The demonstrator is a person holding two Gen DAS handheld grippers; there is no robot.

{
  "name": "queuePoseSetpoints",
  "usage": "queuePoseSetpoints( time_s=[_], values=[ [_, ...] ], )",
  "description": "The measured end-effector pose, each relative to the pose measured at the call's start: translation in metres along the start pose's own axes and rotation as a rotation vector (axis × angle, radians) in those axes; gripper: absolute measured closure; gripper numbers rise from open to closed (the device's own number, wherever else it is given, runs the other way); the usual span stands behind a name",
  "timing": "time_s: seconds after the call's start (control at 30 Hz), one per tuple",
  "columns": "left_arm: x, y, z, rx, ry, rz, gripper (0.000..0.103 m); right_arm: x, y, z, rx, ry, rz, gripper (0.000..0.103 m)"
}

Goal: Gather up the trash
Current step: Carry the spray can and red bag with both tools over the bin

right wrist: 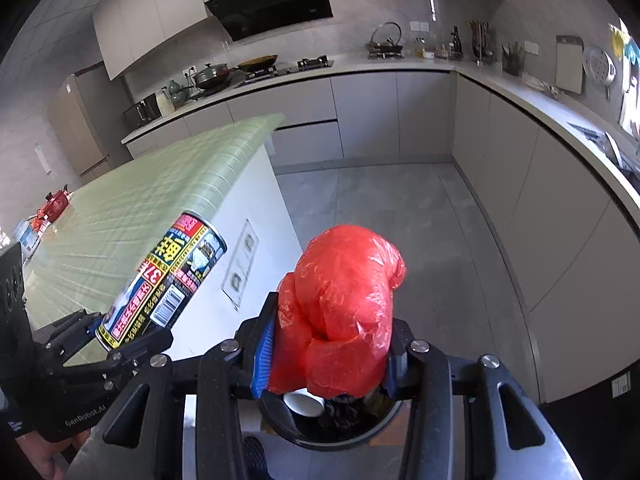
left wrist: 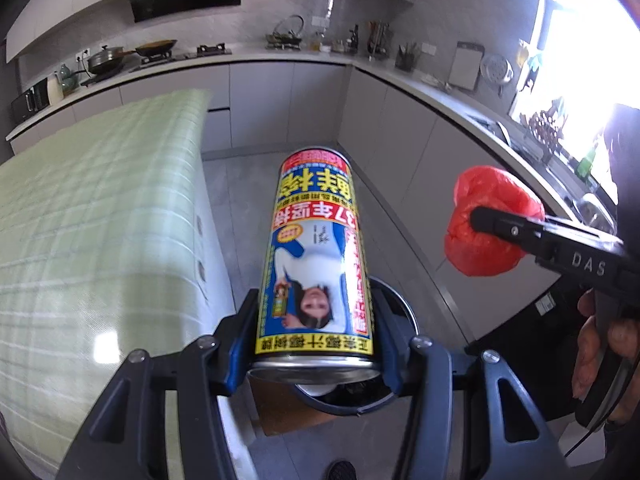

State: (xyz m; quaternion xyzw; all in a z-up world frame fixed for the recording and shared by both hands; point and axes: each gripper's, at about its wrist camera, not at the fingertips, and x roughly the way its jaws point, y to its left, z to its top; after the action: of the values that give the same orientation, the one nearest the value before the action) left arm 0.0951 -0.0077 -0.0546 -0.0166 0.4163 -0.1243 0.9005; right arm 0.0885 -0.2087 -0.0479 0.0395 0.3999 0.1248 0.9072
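- Pinching a tall drink can [left wrist: 316,264] in my left jaws [left wrist: 316,344], above the open trash bin [left wrist: 404,312] on the floor.
- My right jaws [right wrist: 328,356] clamp a crumpled red plastic bag [right wrist: 344,312] over that bin.

Daylight floods in from the window [left wrist: 580,60], blown out to white on my left view. The green tablecloth [left wrist: 100,208] smears with motion blur and carries a glare patch. Fisheye bends the counters; corners go black.
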Motion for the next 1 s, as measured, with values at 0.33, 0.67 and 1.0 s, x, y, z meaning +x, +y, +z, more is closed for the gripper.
queuePoseSetpoints(
  time_s=[0.33, 0.67, 1.0],
  values=[
    [0.036, -0.025, -0.033, 0.0, 0.091, 0.014, 0.05, 0.022, -0.03, -0.035, -0.004, 0.073, 0.014, 0.058],
    [0.069, -0.03, -0.058, -0.031, 0.173, 0.041, 0.05, 0.061, -0.041, -0.06, -0.003, 0.15, 0.041, 0.058],
    [0.1, -0.035, -0.08, -0.068, 0.245, 0.057, 0.05, 0.104, -0.033, -0.075, -0.014, 0.218, 0.085, 0.058]
  ],
)
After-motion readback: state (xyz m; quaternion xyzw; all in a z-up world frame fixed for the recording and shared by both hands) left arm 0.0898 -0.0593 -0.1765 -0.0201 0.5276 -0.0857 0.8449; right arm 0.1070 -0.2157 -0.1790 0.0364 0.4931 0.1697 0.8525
